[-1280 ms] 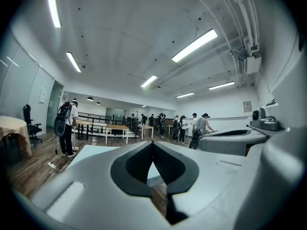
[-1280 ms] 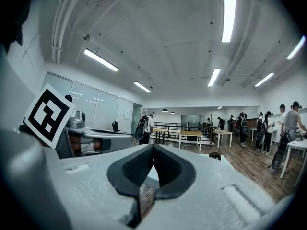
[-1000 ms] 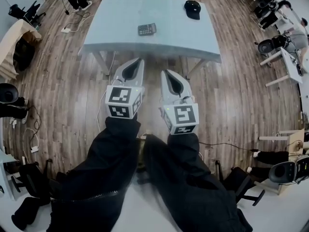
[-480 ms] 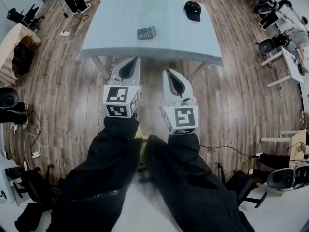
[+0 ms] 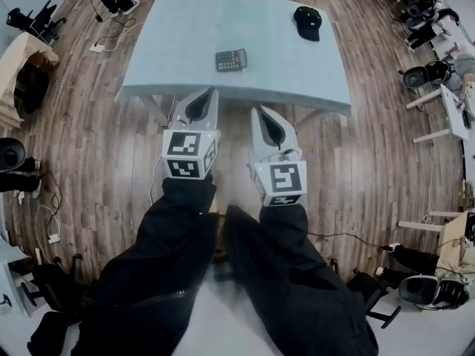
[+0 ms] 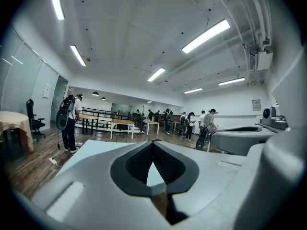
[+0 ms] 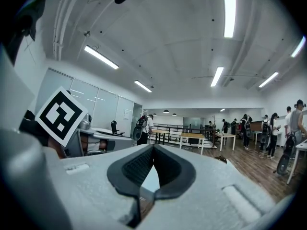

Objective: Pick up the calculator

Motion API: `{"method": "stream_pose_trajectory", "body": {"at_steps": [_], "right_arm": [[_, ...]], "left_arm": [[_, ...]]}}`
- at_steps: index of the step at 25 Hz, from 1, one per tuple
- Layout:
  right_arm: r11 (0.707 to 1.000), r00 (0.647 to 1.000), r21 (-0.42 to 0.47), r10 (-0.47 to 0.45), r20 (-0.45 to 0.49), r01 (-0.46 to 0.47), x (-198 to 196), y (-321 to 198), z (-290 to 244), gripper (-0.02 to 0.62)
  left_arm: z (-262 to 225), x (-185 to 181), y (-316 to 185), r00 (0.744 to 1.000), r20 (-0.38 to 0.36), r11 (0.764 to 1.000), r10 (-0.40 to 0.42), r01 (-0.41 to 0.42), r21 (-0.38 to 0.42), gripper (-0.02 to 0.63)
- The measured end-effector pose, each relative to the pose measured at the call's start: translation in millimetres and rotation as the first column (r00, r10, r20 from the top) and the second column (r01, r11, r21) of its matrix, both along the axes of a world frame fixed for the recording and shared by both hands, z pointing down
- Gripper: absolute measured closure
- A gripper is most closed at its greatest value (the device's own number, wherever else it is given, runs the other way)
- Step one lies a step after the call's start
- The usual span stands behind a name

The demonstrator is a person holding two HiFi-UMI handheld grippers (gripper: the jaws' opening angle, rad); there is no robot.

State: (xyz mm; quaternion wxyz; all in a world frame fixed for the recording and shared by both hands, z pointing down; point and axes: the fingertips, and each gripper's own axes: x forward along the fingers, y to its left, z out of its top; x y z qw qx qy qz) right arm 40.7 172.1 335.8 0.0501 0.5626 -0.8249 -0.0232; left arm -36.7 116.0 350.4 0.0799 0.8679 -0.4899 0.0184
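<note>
The dark calculator [image 5: 231, 60] lies flat near the middle of the pale blue table [image 5: 178, 28], in the head view only. My left gripper [image 5: 210, 92] and right gripper [image 5: 257, 110] are held side by side over the wooden floor, just short of the table's near edge. Both point toward the table, and the calculator lies beyond their tips. In the left gripper view the left gripper [image 6: 152, 141] has its jaw tips meeting with nothing between them. The right gripper [image 7: 153, 146] shows the same in its own view. The calculator is hidden in both gripper views.
A black cap [image 5: 307, 21] lies on the table's far right part. Office chairs [image 5: 419, 73] and desks stand at the right, and a cable with a power strip [image 5: 102, 47] lies on the floor by the table's left end. A person [image 6: 68, 121] stands at the far left.
Both grippers have moved forward toward the table. The table and calculator now sit lower and nearer in the head view. Both pairs of jaws have stayed shut.
</note>
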Motion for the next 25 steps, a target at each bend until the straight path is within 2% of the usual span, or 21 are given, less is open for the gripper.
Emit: {"method": "stream_pose_trajectory", "body": {"at_steps": [15, 25], "right_arm": [[0.995, 0.999, -0.092, 0.036, -0.010, -0.037, -6.7, -166.1, 13.8, 0.595], [0.988, 0.996, -0.126, 0.085, -0.027, -0.087, -11.9, -261.5, 17.3, 0.595]], "left_arm": [[20.9, -5.0, -164.2, 0.999, -0.009, 0.995, 0.036, -0.036, -0.092, 0.612], [23.3, -16.6, -261.9, 0.998, -0.024, 0.991, 0.063, -0.065, -0.115, 0.612]]}}
